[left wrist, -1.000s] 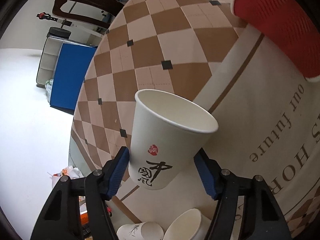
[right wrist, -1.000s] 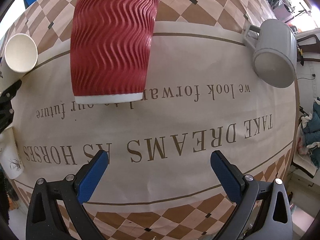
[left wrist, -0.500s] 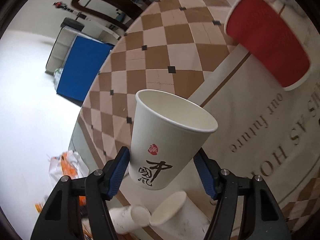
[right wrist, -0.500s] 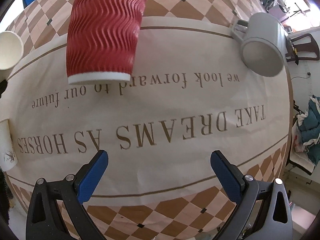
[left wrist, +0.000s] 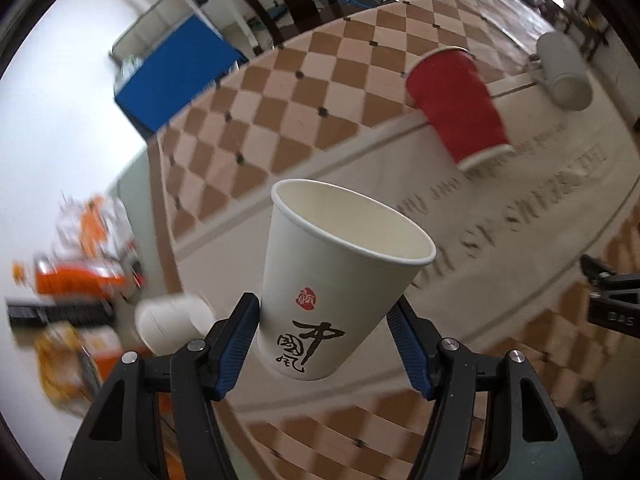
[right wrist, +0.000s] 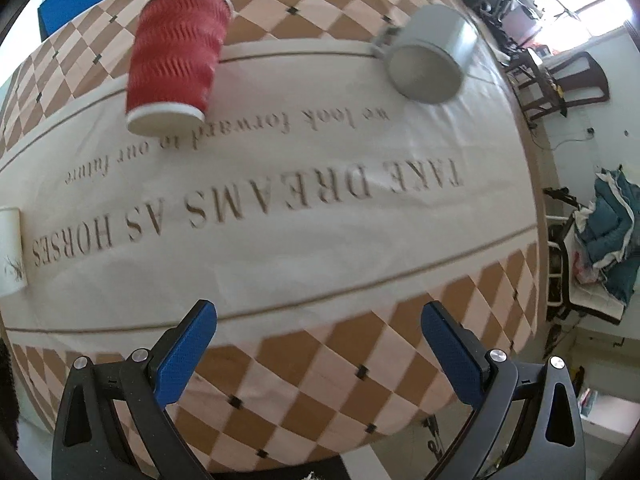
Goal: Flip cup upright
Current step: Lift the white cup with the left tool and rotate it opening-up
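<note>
My left gripper (left wrist: 324, 340) is shut on a white paper cup (left wrist: 336, 280) with black brush characters and a red seal. The cup is held in the air above the table, mouth up and tilted slightly. A red ribbed paper cup (left wrist: 456, 100) lies on its side on the tablecloth; it also shows in the right wrist view (right wrist: 172, 56). My right gripper (right wrist: 320, 344) is open and empty above the near table edge; part of it shows at the right in the left wrist view (left wrist: 612, 300).
A grey mug (right wrist: 432, 52) lies on its side at the far right of the table (right wrist: 320, 380). A white paper cup (right wrist: 10, 252) lies at the table's left edge. More white cups (left wrist: 172, 320), clutter, a blue box (left wrist: 176, 76) and chairs (right wrist: 568, 80) surround the table.
My left gripper has risen and pulled back with the white cup, so the table looks farther and more of it shows. My right gripper has also drawn back toward the near table edge.
</note>
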Available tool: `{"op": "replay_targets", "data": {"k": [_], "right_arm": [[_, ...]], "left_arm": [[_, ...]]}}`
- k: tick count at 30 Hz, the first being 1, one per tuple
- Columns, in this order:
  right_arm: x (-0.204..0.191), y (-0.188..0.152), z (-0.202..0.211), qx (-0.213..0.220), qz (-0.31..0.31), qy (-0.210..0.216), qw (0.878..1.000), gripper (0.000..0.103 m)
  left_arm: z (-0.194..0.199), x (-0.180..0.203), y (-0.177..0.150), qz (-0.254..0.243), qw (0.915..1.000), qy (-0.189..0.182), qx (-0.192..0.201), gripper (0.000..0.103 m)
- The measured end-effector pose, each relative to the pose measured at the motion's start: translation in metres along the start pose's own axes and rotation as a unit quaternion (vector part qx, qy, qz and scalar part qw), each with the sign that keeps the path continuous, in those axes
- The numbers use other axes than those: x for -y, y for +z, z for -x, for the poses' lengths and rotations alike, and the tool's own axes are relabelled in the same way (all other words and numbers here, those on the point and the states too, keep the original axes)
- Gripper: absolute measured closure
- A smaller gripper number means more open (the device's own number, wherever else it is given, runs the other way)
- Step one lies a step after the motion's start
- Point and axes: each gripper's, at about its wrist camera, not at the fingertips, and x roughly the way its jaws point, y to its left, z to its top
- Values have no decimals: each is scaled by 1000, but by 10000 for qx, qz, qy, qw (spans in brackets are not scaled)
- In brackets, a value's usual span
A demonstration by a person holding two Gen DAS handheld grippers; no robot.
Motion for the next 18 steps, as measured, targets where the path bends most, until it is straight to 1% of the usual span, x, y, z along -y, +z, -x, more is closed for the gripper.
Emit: {"op": "replay_targets", "data": {"k": [4,6,8,9,11,12,16,18], "right_arm": [[14,-13,-4,-56,-38,-59,10000,0],[19,-14,-9,-100,-45,-79,9999,0],[31,-14,-17,-143,-76,-54,9999,0],[34,-12,-20,-161,-79,-45,9998,0],[44,-11,-28,-212,-72,-24,9997,0],[48,-11,-30,-230,-63,-15,9997,0],[69,-9,-42,-299,-53,30,9995,0],[78,-7,-50,-351,-60,72,9993,0]], "left_arm": [[3,15,-24,569,9967,-500,-297,40],[0,24,-34,873,9918,-796,-490,40],[-3,31,-39,1112,9870,-983,-620,40],[-6,37,-41,1269,9827,-1142,-716,40],[-12,44,-43,1535,9755,-1321,-855,40],[-15,51,-45,1735,9690,-1483,-945,40],[-26,72,-43,2264,9476,-1917,-1188,40],[-33,85,-40,2542,9337,-2143,-1326,40]]}}
